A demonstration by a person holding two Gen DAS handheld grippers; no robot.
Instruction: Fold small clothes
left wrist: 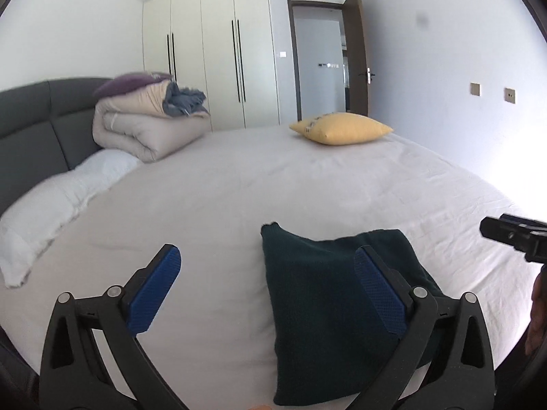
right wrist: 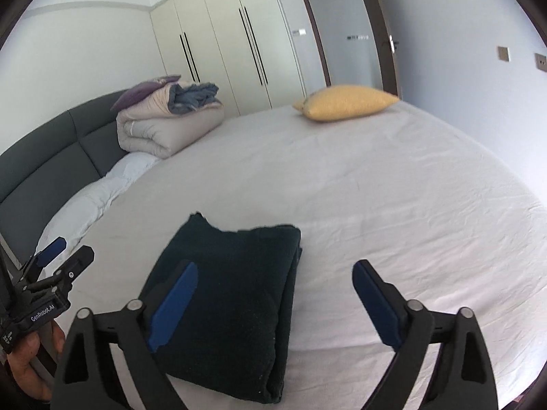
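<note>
A dark green knit garment [left wrist: 318, 311] lies folded into a neat rectangle on the white bed sheet [left wrist: 239, 188]; it also shows in the right wrist view [right wrist: 232, 304]. My left gripper [left wrist: 266, 287] is open and empty, hovering above the garment's left edge, its right finger over the cloth. My right gripper [right wrist: 275, 302] is open and empty above the garment's right edge, its left finger over the cloth. Each gripper shows at the edge of the other's view: the right one [left wrist: 512, 235] and the left one [right wrist: 65, 256].
A yellow cushion [left wrist: 342, 128] lies at the far side of the bed. A rolled beige duvet with clothes on top [left wrist: 150, 119] and a white pillow [left wrist: 58, 205] sit by the grey headboard [left wrist: 34, 126]. Wardrobes and a door stand behind.
</note>
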